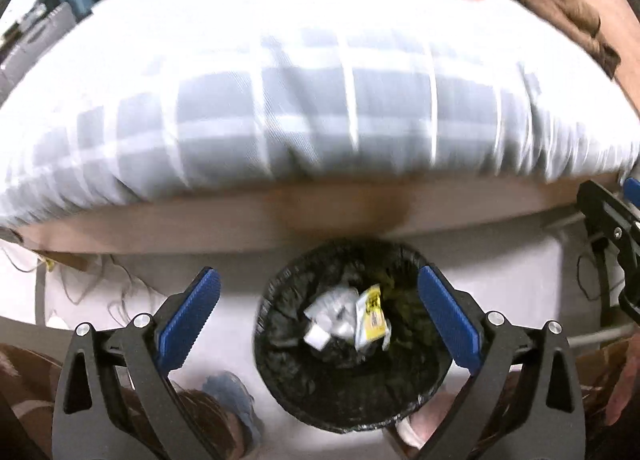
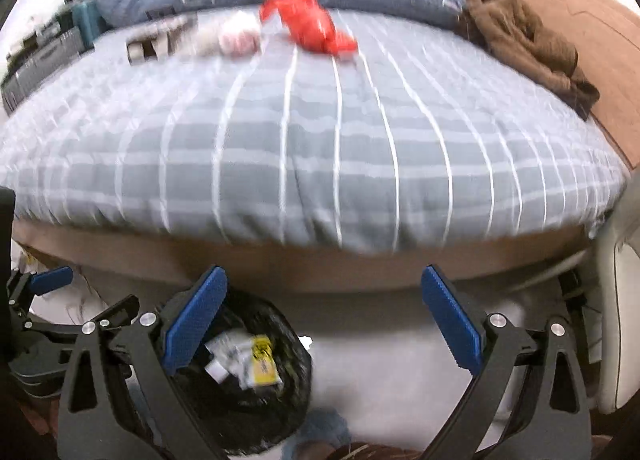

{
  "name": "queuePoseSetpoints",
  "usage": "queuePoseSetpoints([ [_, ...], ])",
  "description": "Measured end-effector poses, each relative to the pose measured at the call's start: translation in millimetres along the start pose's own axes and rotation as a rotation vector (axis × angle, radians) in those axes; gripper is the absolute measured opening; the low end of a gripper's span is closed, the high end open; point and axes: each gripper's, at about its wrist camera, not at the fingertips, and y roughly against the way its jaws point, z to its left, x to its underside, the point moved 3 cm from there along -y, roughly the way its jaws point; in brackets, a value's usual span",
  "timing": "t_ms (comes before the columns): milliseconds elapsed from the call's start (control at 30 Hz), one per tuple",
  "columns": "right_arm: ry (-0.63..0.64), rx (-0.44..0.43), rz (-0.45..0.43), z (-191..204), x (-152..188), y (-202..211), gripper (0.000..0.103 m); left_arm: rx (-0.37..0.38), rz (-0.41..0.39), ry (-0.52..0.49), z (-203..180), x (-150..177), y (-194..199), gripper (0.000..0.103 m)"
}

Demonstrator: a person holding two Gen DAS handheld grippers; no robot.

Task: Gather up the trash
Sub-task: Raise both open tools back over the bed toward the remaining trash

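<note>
Our left claw [image 1: 319, 318] is spread wide with nothing between its pads, hanging over the black-lined trash bin [image 1: 352, 392] on the floor beside the bed [image 1: 304, 119]. Crumpled white and yellow wrappers [image 1: 352, 318] lie inside the bin. Our right claw [image 2: 324, 324] gapes empty too. A red wrapper [image 2: 314, 25] sits far back on the bed.

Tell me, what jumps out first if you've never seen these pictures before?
Probably the black-lined trash bin on the pale floor at the foot of the bed, with a yellow wrapper and crumpled white scraps inside. The left tongs hang wide open right above it, holding nothing. Farther off, a bright red bag lies on the grey plaid bedspread, with a brown cloth bunched at its right edge.
</note>
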Motion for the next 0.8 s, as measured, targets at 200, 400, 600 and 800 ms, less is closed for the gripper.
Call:
queuePoseSetpoints([
  [200,-0.029,-0.033,-0.111,7,-44,31,0.094,-0.06,-0.151,-0.013,25,-34,53,0.097],
  [400,-0.066,-0.074,-0.185,20,-86,44,0.094,-0.037,-0.208,0.039,54,-61,68,0.097],
  [600,-0.047,-0.074,-0.202,41,-121,28,0.094,-0.054,-0.228,0.065,79,-108,56,0.097],
  [800,0.026,-0.051,-0.212,67,-149,0,0.094,-0.059,-0.231,0.083,98,-147,40,0.097],
])
